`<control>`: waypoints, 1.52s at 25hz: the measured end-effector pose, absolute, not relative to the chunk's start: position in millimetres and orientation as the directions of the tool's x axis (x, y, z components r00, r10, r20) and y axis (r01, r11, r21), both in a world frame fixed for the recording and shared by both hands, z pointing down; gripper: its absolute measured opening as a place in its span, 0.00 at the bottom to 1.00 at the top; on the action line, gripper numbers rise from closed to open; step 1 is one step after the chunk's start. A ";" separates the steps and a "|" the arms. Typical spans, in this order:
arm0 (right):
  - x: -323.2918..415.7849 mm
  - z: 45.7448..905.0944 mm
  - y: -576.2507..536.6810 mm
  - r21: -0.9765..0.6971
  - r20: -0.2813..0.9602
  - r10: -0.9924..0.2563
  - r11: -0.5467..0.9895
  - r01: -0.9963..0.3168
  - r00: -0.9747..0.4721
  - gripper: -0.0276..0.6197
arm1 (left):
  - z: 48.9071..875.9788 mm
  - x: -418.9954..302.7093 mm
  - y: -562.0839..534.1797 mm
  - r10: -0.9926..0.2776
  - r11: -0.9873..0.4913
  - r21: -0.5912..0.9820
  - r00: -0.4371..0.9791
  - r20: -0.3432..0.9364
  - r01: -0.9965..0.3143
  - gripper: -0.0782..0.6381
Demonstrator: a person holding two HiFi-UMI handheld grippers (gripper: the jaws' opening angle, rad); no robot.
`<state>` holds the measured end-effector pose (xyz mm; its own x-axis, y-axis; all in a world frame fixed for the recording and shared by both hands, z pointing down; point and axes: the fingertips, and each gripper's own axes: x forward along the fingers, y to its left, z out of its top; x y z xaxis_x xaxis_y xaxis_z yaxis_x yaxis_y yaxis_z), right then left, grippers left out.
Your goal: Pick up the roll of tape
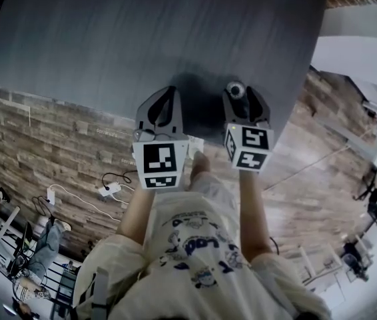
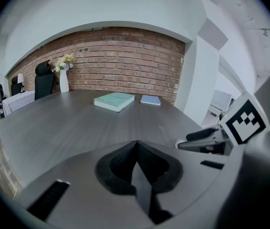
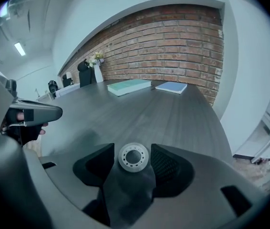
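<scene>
The roll of tape (image 3: 134,157) is a small white ring with a holed core. It sits between the jaws of my right gripper (image 3: 134,149), which is shut on it. From the head view the roll of tape (image 1: 235,89) shows at the tip of the right gripper (image 1: 236,93), over the near part of the dark grey table (image 1: 142,39). Whether the roll touches the tabletop I cannot tell. My left gripper (image 2: 136,144) is shut with nothing in it, its pads meeting in a V. The left gripper (image 1: 164,93) hovers beside the right one, a little to its left.
A teal book (image 2: 114,100) and a blue booklet (image 2: 150,99) lie at the table's far end. A white vase of flowers (image 2: 64,78) and a black chair (image 2: 44,82) stand by the brick wall. The table's near edge (image 1: 195,135) runs just under both grippers.
</scene>
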<state>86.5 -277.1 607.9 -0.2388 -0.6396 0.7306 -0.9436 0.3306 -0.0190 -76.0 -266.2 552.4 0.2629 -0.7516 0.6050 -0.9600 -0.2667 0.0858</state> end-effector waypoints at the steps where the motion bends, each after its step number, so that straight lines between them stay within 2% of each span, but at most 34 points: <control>1: 85.9 610.2 -276.6 -0.018 0.737 -0.633 0.334 -0.943 -0.238 0.41 | 553.4 -76.2 -265.9 -0.751 -0.266 0.087 0.263 0.606 -0.960 0.11; 13: 87.9 618.8 -274.2 -0.021 0.756 -0.608 0.345 -0.938 -0.241 0.40 | 557.1 -75.3 -268.4 -0.744 -0.260 0.098 0.264 0.614 -0.961 0.11; 17: 92.1 620.2 -276.3 -0.023 0.753 -0.614 0.337 -0.941 -0.238 0.35 | 557.9 -74.0 -268.7 -0.745 -0.257 0.096 0.260 0.614 -0.962 0.11; 23: 92.8 619.7 -274.9 -0.013 0.757 -0.615 0.327 -0.945 -0.223 0.35 | 553.7 -79.7 -267.2 -0.754 -0.248 0.092 0.252 0.607 -0.964 0.11; 30: 89.5 579.9 -287.0 0.001 0.694 -0.684 0.315 -0.949 -0.226 0.35 | 523.8 -82.1 -274.8 -0.792 -0.241 0.085 0.247 0.559 -0.967 0.11; 38: 90.1 504.6 -299.5 0.013 0.572 -0.784 0.304 -0.953 -0.242 0.35 | 457.2 -80.7 -289.7 -0.863 -0.240 0.049 0.237 0.447 -0.969 0.11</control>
